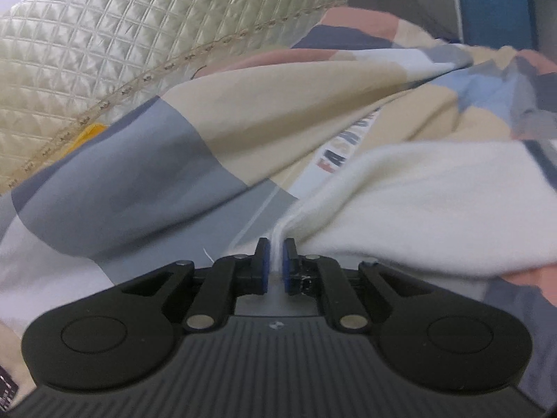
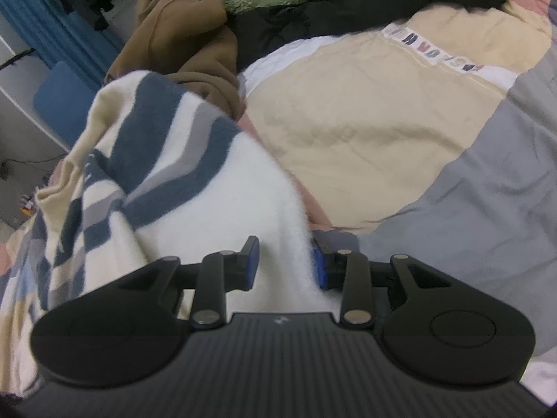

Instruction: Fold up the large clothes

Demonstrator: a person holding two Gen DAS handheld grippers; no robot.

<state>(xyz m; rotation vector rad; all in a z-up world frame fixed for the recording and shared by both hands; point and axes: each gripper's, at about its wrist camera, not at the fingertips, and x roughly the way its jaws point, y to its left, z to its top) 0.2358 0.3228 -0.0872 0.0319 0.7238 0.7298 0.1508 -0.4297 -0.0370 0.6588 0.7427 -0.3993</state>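
between left gripper [image 1: 275, 250] pads, pinched cream sweater [image 1: 435, 191]

blur: sweater [image 1: 435, 202] edges | cut off: headboard [image 1: 87, 52] (left edge) | lettering [image 2: 442, 52] unreadable

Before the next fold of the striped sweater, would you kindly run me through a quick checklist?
1. Left tool pinching an edge of the cream sweater: ok, fabric sits between nearly closed pads.
2. Right tool gripping the sweater: ok, a thick bunch fills its gap.
3. Sweater flat: not ok, the striped part is bunched.
4. Landing area on the patchwork bedspread: ok, bare beside the sweater.
5. Brown garment apart from the sweater: cannot tell, they overlap in view.
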